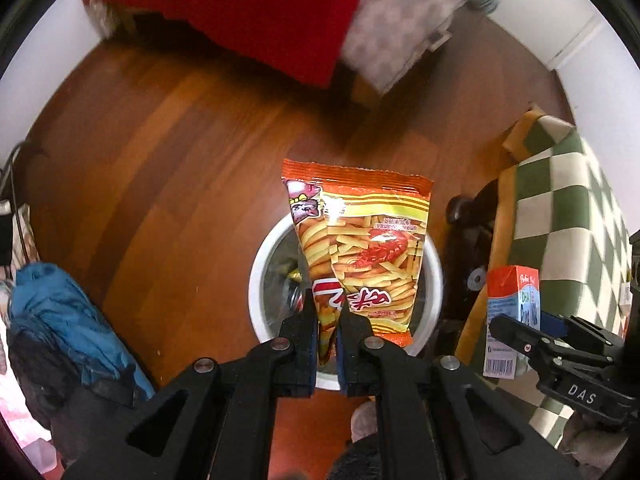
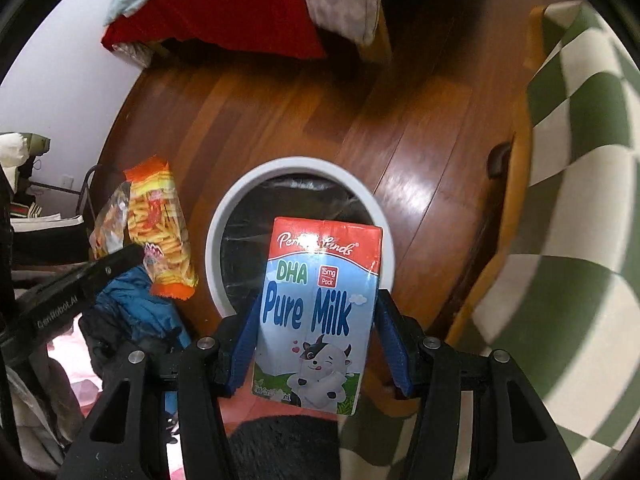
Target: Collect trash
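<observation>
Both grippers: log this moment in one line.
left gripper: shut on snack bag, above bin | right gripper: shut on milk carton, above bin

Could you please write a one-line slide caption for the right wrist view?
Right tongs hold a milk carton above the white bin; left tongs grip a snack bag.

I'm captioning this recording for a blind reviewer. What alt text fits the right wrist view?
The right tongs grip a Pure Milk carton over a white-rimmed trash bin lined with a dark bag on a wooden floor. At left, the left tongs hold an orange snack bag; a green checkered cloth is at right.
</observation>
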A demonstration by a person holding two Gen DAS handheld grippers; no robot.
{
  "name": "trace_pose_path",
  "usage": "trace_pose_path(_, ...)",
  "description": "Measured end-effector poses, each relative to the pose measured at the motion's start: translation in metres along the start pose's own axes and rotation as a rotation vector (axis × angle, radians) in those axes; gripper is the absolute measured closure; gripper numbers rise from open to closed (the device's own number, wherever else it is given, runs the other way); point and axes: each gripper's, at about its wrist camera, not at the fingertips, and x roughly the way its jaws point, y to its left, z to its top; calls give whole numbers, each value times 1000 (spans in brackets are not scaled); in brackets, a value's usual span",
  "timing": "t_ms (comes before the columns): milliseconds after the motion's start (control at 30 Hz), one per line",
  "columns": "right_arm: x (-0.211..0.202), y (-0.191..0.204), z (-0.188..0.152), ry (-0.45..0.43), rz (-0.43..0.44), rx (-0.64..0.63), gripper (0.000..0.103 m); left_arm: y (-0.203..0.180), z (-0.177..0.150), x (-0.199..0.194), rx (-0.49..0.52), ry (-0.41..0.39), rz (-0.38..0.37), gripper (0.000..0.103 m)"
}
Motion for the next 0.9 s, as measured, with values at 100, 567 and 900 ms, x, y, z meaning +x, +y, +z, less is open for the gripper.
trace_pose_path(100,21,-2,5,63,8,0,32,6,-1,6,-17,17,2,63)
trace_pose_path(567,20,5,-9,101,-96,-83,0,14,-26,-7,-47,-37,116,1)
trace_pose_path(900,-34,17,-35,22,-133,-124,0,-3,-47,-57,-29,-143,176,1)
